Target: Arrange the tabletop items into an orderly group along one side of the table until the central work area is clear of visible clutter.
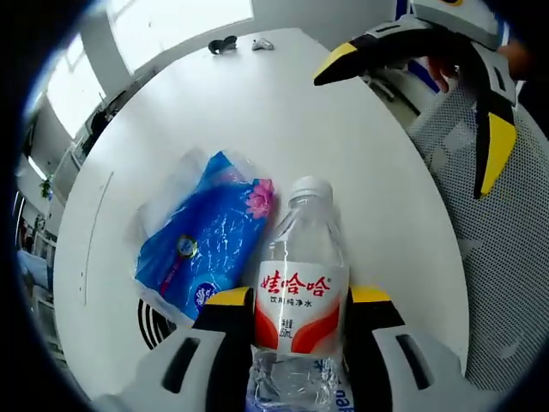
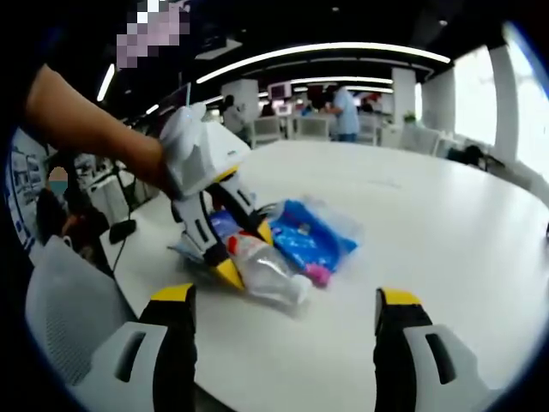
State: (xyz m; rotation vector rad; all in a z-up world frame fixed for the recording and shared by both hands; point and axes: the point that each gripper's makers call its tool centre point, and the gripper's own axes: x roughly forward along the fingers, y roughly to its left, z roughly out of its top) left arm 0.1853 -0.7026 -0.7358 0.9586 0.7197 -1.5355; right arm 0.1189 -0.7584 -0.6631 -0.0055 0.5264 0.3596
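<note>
Your left tongs (image 1: 299,318) clamp a water bottle (image 1: 300,283) by its labelled middle, its long axis running forward between the jaws, cap pointing toward the table's (image 1: 283,112) centre. A blue packet (image 1: 206,245) lies just beside it, touching its shoulder. Your right tongs (image 2: 287,313) hang wide open and empty above the table edge, the bottle (image 2: 262,270) and packet (image 2: 309,240) ahead and slightly left.

Clear bottle (image 1: 302,283) — red-white label; blue packet (image 1: 204,245); white table (image 1: 257,112).
</note>
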